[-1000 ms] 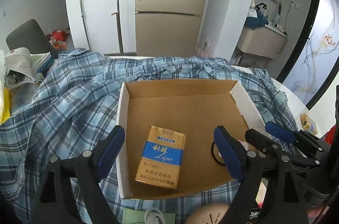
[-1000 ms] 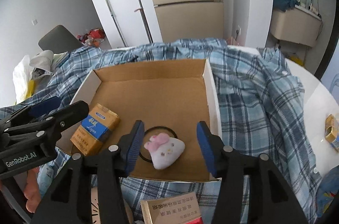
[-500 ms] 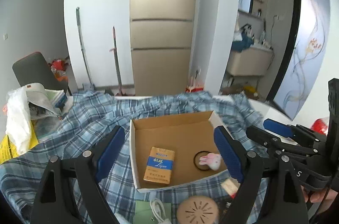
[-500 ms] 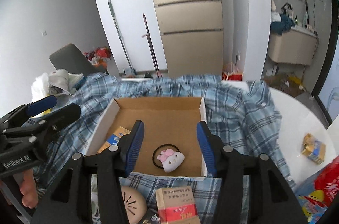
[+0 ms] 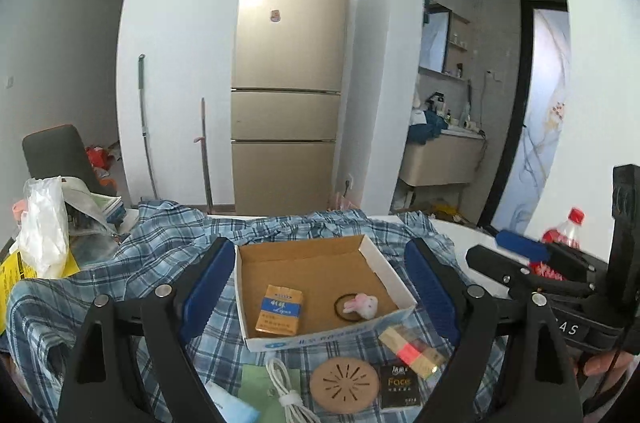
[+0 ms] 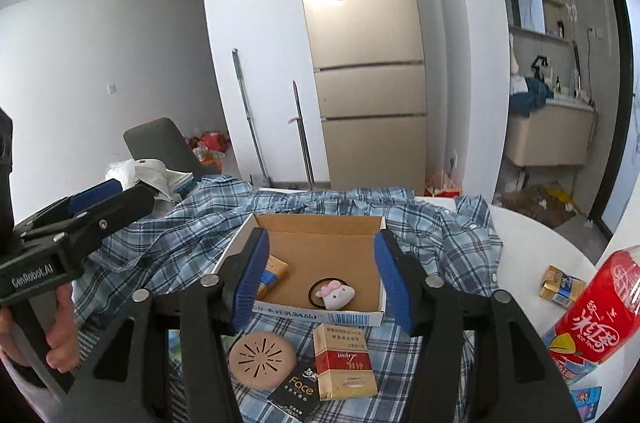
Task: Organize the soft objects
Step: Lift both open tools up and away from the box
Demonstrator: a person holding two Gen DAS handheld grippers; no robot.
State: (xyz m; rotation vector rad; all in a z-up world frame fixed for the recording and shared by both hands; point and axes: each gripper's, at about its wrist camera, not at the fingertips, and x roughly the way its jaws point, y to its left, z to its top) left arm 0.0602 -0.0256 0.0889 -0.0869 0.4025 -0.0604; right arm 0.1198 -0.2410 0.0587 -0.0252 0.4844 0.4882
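A fuzzy plush hair tie (image 6: 334,294) lies in the shallow cardboard box (image 6: 304,221); above the box, left gripper (image 5: 320,287) spread empty, right gripper (image 6: 320,273) opening, empty

A tall gold three-door fridge (image 5: 290,71) stands against white walls (image 5: 180,103); to the right, a beige washbasin cabinet (image 5: 440,159) below a wall mirror (image 5: 434,41).

"GenRobot.AI" on the left tool (image 6: 84,201); "Face" on black card (image 6: 298,385).

Plush toy (image 6: 335,294) inside box (image 6: 320,316)
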